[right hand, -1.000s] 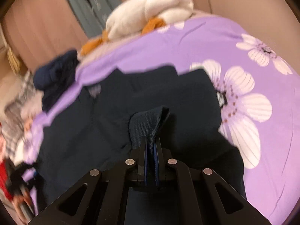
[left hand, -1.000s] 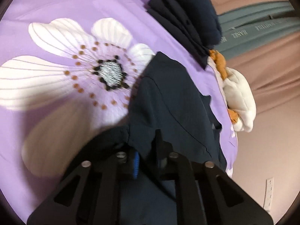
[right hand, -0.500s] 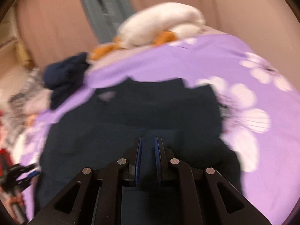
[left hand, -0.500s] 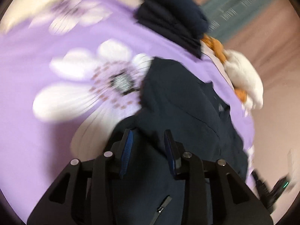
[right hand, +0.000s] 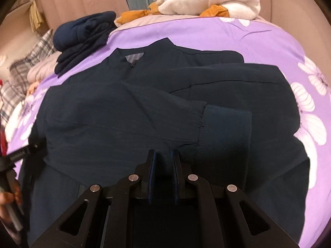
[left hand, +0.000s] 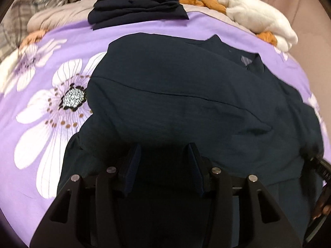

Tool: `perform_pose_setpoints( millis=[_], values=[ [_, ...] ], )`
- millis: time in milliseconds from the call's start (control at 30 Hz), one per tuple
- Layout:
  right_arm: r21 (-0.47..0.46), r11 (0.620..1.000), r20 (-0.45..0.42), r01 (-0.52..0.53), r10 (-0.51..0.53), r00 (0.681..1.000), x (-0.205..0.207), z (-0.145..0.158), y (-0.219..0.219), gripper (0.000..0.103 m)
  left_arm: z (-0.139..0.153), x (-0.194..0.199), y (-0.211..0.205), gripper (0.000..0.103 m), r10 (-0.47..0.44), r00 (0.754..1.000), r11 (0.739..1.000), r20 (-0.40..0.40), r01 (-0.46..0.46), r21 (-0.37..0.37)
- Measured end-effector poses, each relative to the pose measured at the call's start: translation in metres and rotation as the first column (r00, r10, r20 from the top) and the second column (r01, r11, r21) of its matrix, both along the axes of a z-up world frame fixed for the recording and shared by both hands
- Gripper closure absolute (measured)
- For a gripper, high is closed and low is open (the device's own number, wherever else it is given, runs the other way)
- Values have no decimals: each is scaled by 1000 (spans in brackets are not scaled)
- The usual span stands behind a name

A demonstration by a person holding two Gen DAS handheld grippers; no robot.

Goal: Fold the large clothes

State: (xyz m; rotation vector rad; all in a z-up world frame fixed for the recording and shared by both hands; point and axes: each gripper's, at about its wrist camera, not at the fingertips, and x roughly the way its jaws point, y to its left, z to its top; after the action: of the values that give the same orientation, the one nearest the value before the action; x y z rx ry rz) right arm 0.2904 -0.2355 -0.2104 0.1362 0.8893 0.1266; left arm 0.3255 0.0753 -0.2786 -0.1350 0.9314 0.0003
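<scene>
1. Two grippers hover above a dark navy jacket (right hand: 128, 111) spread on the purple flowered bedspread (left hand: 47, 107), laid flat there so its panels can be turned over one another.
2. One sleeve lies folded across the chest, its ribbed cuff (right hand: 224, 132) resting near the jacket's middle. I judge this keeps the outline narrow for the folds to come.
3. On the left gripper (left hand: 164, 165) the fingers stand wide apart with nothing between them, low over the jacket's near part.
4. On the right gripper (right hand: 163, 169) there is a narrower gap between the fingers, also empty, just beside the cuff. Neither tool grips cloth.
5. A stack of folded navy clothes (left hand: 136, 2) sits at the far edge of the bed, likely pieces already finished and set out of the way.
6. White and orange fabric (right hand: 209, 0) is bundled beyond the bedspread, well apart from the jacket.
7. Judging by how it lies, the jacket is partly folded; its lower hem probably needs bringing up next.
</scene>
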Motion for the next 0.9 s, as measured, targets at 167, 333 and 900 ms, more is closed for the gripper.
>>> perform_pose_setpoints(
  millis=[167, 333, 900],
  values=[
    [-25, 1000, 6, -3, 4, 1000, -1, -2, 7, 92, 3, -1, 2, 56, 10, 1000, 1000, -2, -9, 9],
    [-43, 999, -3, 5, -5, 1000, -18, 10, 10, 86, 14, -19, -9, 29, -10, 1000, 999, 2, 10, 49],
    [-47, 995, 85, -89, 92, 992, -108, 53, 42, 57, 99, -143, -40, 1, -70, 979, 992, 190, 48, 114]
  ],
)
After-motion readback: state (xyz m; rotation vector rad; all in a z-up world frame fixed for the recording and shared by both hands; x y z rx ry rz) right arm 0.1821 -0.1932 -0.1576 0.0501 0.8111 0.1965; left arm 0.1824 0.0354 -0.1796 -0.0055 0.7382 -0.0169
